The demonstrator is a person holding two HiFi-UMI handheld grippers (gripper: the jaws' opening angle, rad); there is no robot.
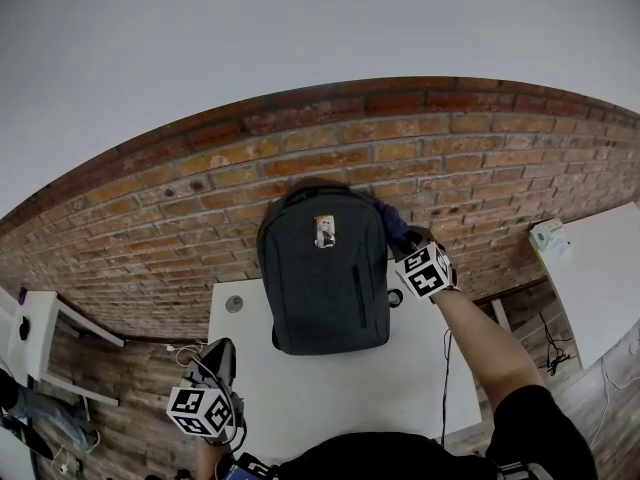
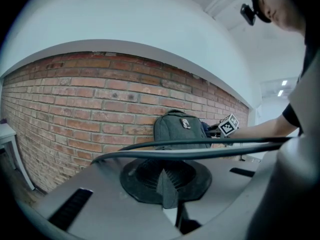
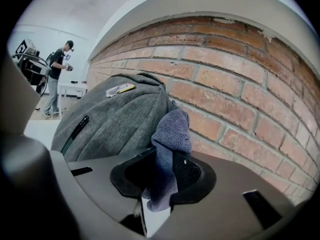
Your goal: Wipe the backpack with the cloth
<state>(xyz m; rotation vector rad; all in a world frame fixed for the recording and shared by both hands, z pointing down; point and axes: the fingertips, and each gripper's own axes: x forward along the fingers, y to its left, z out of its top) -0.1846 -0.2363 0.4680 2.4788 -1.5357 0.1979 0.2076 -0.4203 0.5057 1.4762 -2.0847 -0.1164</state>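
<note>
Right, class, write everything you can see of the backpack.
The backpack is dark grey, woven-looking fabric, with a vertical black zip, a small badge near the top and a top handle. It stands upright on the white table against the brick wall. The blue cloth, clamped in the right gripper, is by its upper side.

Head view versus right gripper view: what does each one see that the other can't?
Only the head view: the left gripper and an arm. Only the right gripper view: how the right gripper has its jaws shut on the cloth, and a person far off. Both: the backpack, the brick wall and the cloth.
</note>
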